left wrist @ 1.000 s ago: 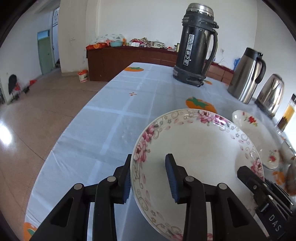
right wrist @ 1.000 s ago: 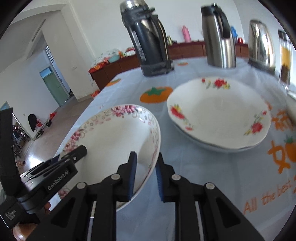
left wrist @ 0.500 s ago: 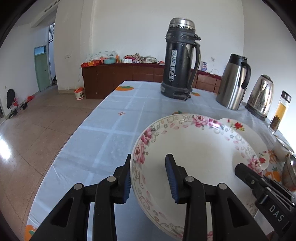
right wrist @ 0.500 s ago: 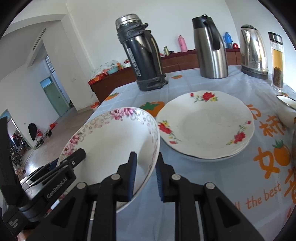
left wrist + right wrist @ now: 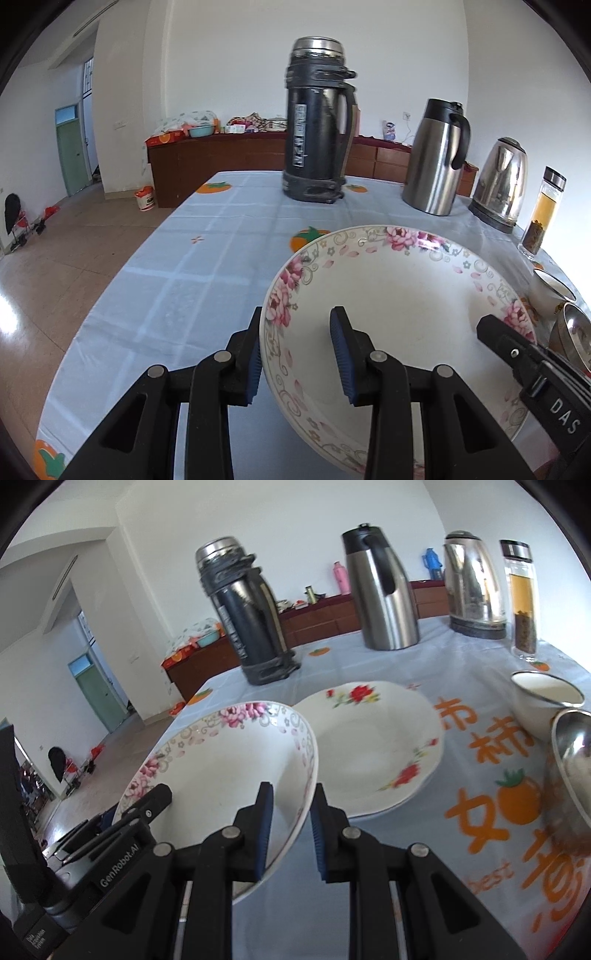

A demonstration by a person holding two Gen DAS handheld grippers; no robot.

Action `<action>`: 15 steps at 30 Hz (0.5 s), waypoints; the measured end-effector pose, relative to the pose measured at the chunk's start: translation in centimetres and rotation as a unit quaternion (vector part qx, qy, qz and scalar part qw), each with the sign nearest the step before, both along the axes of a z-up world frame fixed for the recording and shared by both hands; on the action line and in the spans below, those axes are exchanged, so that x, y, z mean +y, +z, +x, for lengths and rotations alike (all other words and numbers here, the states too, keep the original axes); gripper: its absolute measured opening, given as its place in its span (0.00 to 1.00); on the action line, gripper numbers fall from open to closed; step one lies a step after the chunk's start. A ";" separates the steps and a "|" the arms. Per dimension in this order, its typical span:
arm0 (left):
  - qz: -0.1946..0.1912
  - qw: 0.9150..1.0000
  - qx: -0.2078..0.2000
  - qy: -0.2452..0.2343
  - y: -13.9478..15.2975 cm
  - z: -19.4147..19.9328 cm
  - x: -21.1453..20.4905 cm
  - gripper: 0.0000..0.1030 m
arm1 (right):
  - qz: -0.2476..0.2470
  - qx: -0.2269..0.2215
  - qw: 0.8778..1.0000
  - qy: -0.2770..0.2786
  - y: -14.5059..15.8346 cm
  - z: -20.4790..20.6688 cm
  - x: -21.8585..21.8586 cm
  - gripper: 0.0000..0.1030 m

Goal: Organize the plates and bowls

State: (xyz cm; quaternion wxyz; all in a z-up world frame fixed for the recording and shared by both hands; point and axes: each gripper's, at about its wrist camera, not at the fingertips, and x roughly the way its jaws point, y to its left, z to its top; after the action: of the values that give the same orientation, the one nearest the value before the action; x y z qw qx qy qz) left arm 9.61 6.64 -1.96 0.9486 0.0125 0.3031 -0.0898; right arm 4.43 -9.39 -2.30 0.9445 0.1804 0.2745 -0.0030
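Right wrist view shows the pink-flower plate [image 5: 221, 760] carried by both grippers, lifted off the desk [image 5: 461, 664]. The right gripper [image 5: 291, 827] is narrow and clamps the rim at about 5 o'clock of the plate; the left gripper [image 5: 297, 354] holds the opposite rim, one pad inside the plate and one outside.

I judge the step to be moving this plate onto the red-flower plates [image 5: 376, 746], which lie stacked at 2 o'clock from it. The next move needs both hands to go together, keep the plate level, centre it over the stack, lower it, then release.

Readable writing: "GenRobot.AI" on the left gripper body, "DAS" on the right gripper body, and "best" on the cloth.
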 end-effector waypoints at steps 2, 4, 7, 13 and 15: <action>-0.003 1.000 0.000 -0.004 0.1 0.1 -1.0 0.36 | 0.000 -0.003 1.000 -0.010 0.3 -0.1 -0.9 0.20; -0.004 1.000 0.000 -0.008 0.1 0.4 -1.9 0.36 | 0.008 -0.003 1.000 -0.022 0.3 -0.1 -1.9 0.20; -0.007 1.000 0.002 -0.014 0.2 0.9 -3.1 0.36 | 0.017 -0.001 0.999 -0.036 0.2 0.2 -3.3 0.20; -0.002 1.000 0.001 -0.025 0.2 1.6 -5.7 0.36 | 0.023 0.000 0.998 -0.059 0.0 0.2 -5.4 0.20; -0.003 1.000 0.002 -0.028 0.1 1.9 -6.3 0.36 | 0.028 0.004 0.997 -0.067 -0.2 0.4 -6.1 0.20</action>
State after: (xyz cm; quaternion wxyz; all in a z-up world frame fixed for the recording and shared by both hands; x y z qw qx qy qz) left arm 11.53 0.31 -1.85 0.9452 0.0177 0.3040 -0.1173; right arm 4.87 -15.51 -2.52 0.9355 0.2250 0.2658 -0.0593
